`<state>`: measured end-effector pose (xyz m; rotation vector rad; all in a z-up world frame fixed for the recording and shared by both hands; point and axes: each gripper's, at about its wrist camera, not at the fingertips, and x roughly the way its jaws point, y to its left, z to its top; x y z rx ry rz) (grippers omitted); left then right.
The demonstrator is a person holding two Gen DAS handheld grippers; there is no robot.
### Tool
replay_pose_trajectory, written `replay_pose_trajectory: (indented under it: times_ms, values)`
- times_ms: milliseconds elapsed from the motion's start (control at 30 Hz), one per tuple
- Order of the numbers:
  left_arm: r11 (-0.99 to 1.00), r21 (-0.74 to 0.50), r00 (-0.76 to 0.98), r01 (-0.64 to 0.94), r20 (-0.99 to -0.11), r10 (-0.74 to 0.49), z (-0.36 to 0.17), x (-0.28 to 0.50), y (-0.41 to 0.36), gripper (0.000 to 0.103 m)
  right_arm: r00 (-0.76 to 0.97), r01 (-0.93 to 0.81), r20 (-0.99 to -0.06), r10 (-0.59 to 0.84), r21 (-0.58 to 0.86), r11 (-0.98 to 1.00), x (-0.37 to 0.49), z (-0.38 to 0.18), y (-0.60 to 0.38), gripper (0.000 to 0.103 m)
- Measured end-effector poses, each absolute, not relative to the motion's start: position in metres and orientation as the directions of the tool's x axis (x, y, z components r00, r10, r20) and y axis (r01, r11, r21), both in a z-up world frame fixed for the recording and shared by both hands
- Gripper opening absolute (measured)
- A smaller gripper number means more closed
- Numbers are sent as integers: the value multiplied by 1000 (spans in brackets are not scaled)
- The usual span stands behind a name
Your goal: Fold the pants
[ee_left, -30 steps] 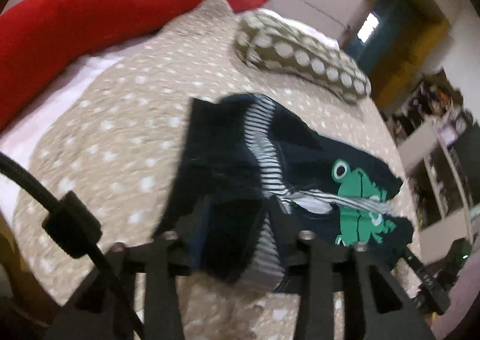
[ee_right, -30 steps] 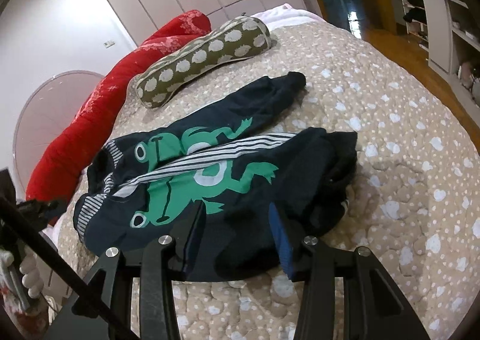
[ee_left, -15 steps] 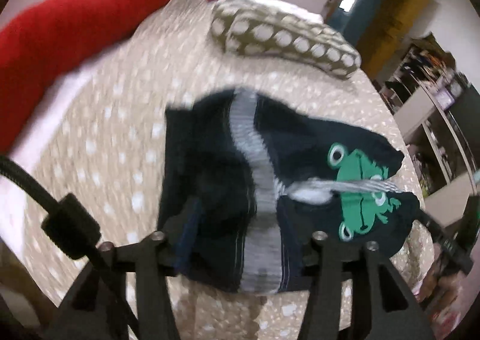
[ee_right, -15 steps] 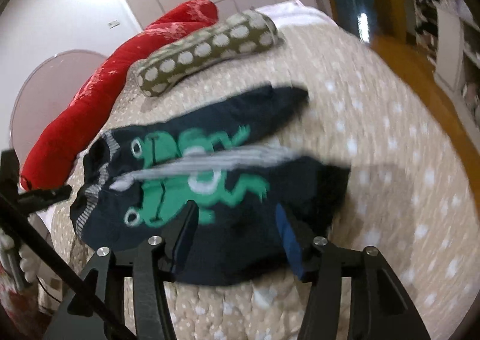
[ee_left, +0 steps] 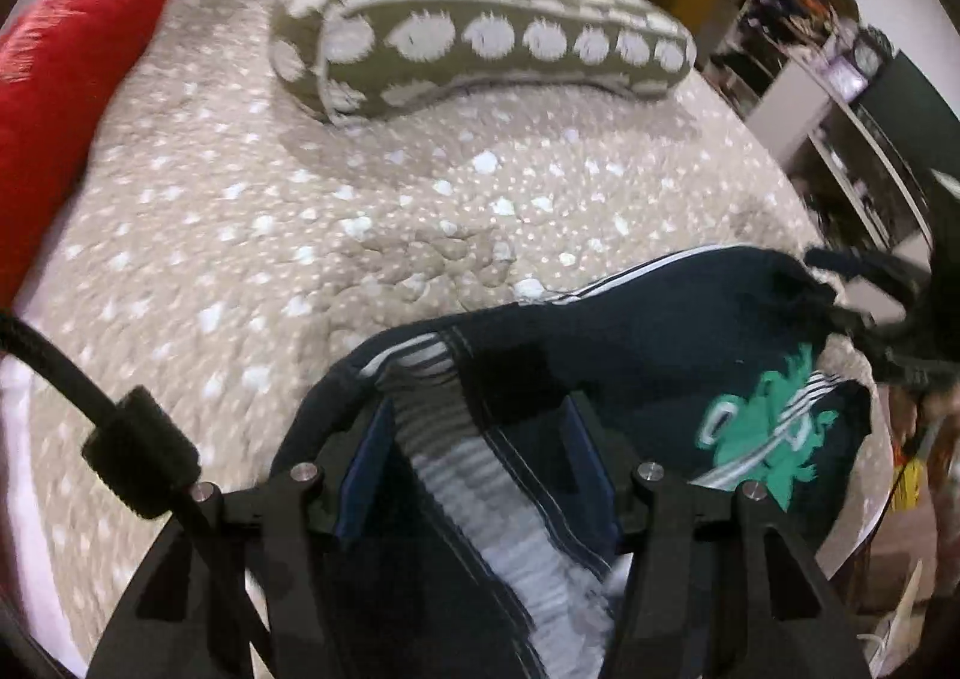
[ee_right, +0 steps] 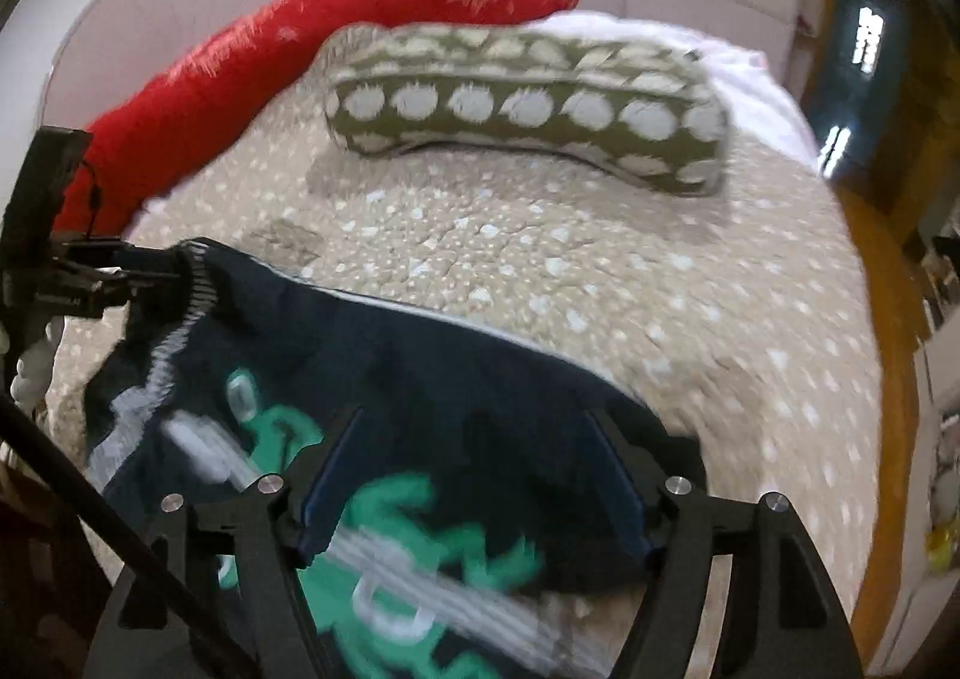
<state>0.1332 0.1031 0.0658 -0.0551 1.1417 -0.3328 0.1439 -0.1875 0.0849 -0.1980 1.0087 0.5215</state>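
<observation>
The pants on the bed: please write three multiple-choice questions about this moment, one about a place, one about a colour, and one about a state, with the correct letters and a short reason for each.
1. Where is the spotted olive pillow relative to the pants?
A. Farther up the bed, beyond them
B. Under them
C. On the floor

2. What colour is the frog print on the pants?
A. Yellow
B. Green
C. Red

3. What state are the pants in?
A. Lying flat and untouched
B. Held at two ends by the left gripper and the right gripper
C. Hanging on a hook

Answers:
1. A, bare bedspread lies between the pillow and the pants.
2. B, the print is green on dark navy cloth.
3. B, each wrist view shows fabric between the fingers, and each shows the other gripper at the far end.
</observation>
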Motion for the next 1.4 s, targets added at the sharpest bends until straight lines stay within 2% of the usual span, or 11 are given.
replay_pose_trajectory:
  times_ms: [167,367,400,433,500,533,633,1033,1167,1267,1400]
  values:
    - [931,-207,285,301,-912,-295,36,161,97,57,321,-558,-895,309,85,826,187,50,-163,76]
    - [915,-180,268,362,-920,-287,27,165,78,76,290,-608,-910,295,63,791,193,28,-147,82]
    - [919,-153,274,363,-925,-263,27,164,74,74,294,-610,-907,301,64,790,191,28,-147,73]
    - [923,-128,288,364,-927,-242,27,161,71,60,295,-613,-903,311,71,787,189,30,-147,60]
    - [925,-94,306,369,-927,-216,30,157,65,26,302,-604,-893,333,91,792,185,35,-147,7]
    - [930,-68,321,361,-927,-193,33,156,64,13,302,-599,-888,348,107,793,182,38,-148,7]
    - [943,-46,355,331,-919,-169,43,148,67,2,357,-584,-870,339,75,808,172,50,-149,6]
    - [970,-101,535,220,-819,-206,113,39,82,2,558,-571,-747,360,-32,820,41,120,-159,6]
    - [953,-265,567,146,-768,-300,122,-2,107,14,572,-584,-733,369,-48,810,-24,107,-162,6]
    - [929,-353,590,115,-727,-350,123,-24,117,45,567,-576,-733,375,-28,817,-60,89,-167,6]
    - [883,-465,598,63,-691,-407,113,-34,127,66,543,-549,-752,374,19,836,-82,60,-179,6]
